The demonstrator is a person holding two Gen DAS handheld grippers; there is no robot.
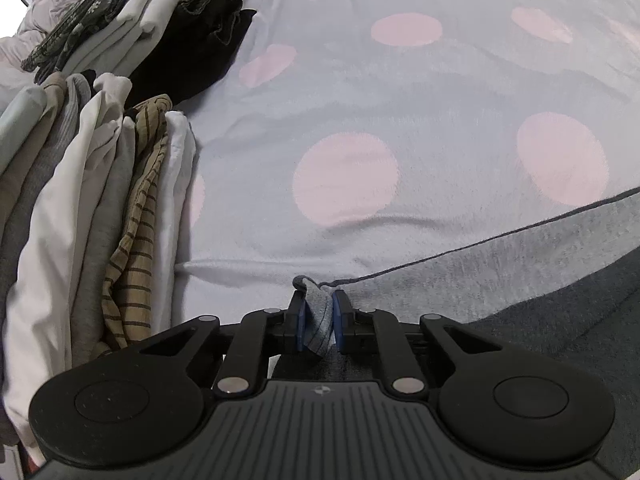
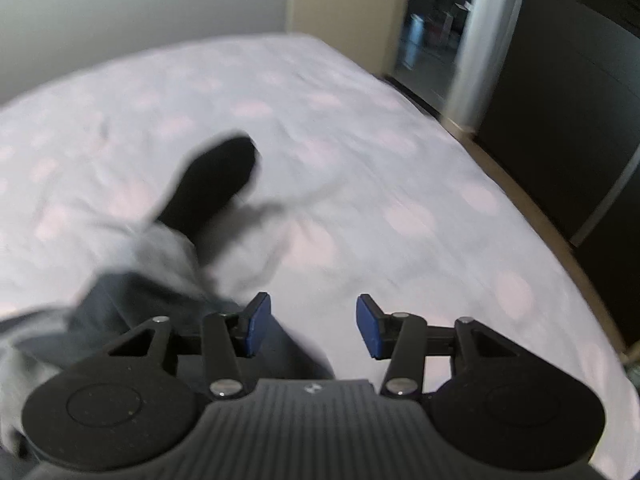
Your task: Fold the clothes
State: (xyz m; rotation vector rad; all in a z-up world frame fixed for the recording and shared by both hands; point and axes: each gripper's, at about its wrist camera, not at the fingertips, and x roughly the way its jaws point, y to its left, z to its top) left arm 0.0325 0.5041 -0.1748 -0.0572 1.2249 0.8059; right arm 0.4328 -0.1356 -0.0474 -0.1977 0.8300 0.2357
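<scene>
A bed covered in a pale sheet (image 1: 400,92) with large pink dots fills both views, with a doorway and dark cabinets beyond its far edge in the right wrist view. Along the sheet's left side stand two stacks of folded clothes (image 1: 100,216), whites, greys and a striped piece nearest, dark items behind. The left gripper (image 1: 318,316) is clenched on a corner of a grey garment (image 1: 500,264), the cloth bunched between its blue pads (image 1: 301,320), while the hemmed edge runs off across the sheet to the right. In the blurred right wrist view the same garment (image 2: 132,300) lies crumpled at the lower left with a dark sleeve or section reaching up the bed. The right gripper (image 2: 314,320) hangs over the sheet with its jaws spread wide and nothing between them. The garment looks soft, light and limp, likely to sag and crease rather than hold shape. A second hold at the opposite corner along the hem would probably let it be drawn flat.
</scene>
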